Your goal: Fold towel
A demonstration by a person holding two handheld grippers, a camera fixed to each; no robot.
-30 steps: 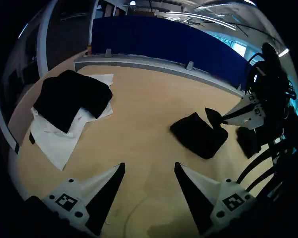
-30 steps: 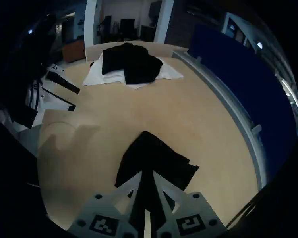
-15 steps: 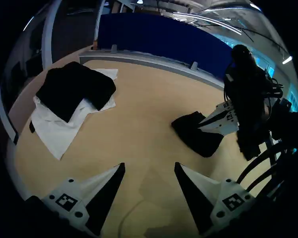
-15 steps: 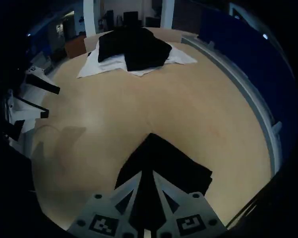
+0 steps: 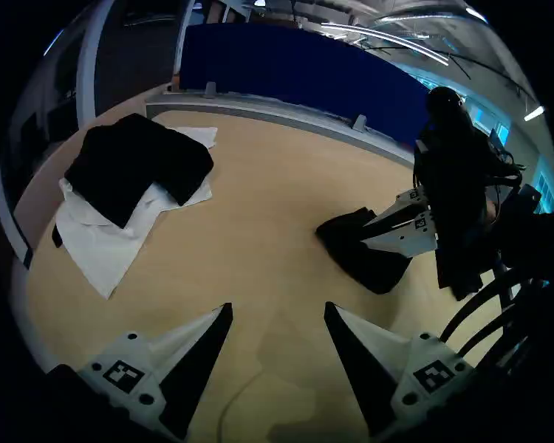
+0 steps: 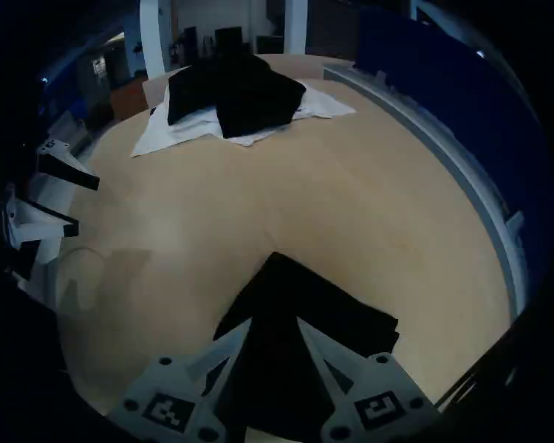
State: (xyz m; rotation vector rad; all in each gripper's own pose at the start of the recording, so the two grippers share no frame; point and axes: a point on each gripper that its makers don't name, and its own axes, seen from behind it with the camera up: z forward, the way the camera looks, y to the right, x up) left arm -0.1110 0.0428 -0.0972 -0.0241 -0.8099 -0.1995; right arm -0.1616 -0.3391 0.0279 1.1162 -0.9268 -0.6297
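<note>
Both tongs stand parted: left tongs point(image 5: 277, 306) over bare table point(image 5: 277, 192); right tongs point(image 6: 274, 321) straddle the folded black towel point(image 6: 336, 310) directly beneath them.

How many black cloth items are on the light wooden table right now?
2. A small folded black towel lies at the right gripper. A larger rumpled black cloth lies on a white cloth at the far end of the table. More may be hidden in that pile.

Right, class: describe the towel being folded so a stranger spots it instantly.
On the pale wooden table beside the blue partition, look away from the black-and-white cloth pile. The towel is the small, all-black folded one lying alone at the right gripper.
</note>
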